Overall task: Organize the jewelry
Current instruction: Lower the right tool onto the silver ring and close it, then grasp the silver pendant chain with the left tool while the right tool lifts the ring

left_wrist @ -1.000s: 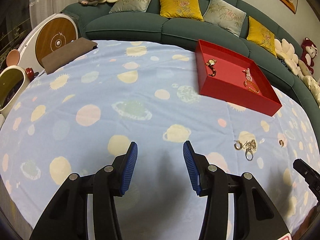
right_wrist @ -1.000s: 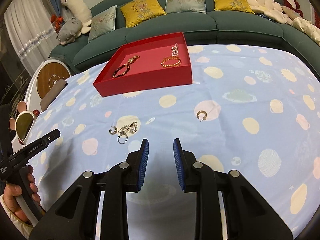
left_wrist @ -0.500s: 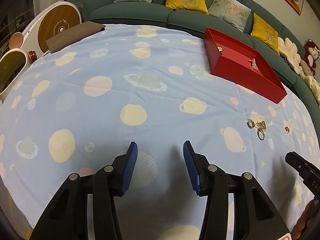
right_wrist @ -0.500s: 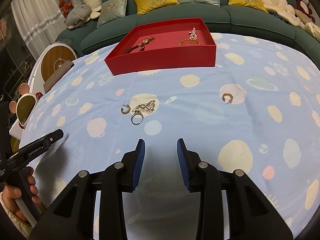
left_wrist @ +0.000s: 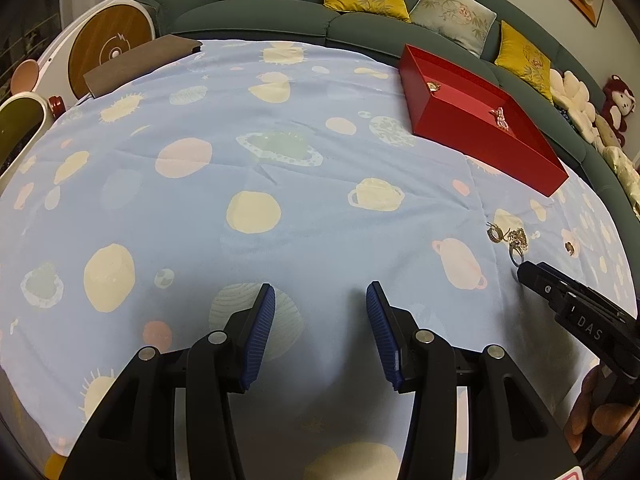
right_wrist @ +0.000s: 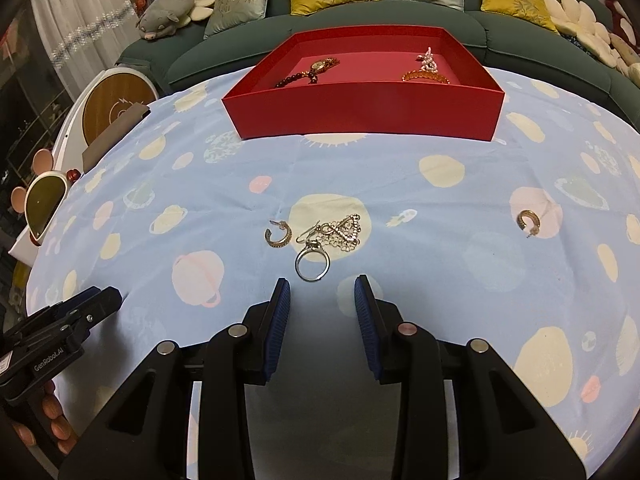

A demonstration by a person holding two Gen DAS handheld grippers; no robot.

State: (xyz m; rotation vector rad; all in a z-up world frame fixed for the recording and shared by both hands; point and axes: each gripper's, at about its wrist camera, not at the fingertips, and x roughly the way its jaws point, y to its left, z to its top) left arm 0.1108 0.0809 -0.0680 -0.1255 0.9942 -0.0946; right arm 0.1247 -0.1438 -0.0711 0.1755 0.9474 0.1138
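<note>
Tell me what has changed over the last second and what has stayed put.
The right gripper has closed in on the silver ring on the blue planet-print cloth, and its jaws have opened wider. The left gripper has drawn back from the red rectangular tray, open and empty as before. Nothing was gripped or released. Ring, gold hoop earrings and tray contents have not moved.

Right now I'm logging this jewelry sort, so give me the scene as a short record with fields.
surface: blue planet-print cloth
container: red tray at the far side
in tray: watch, orange bracelet, pearl piece
loose: silver ring, chain tangle, hoop earring, second hoop earring apart to the right
right tool: open, empty, just short of the ring
left tool: open, empty
</note>
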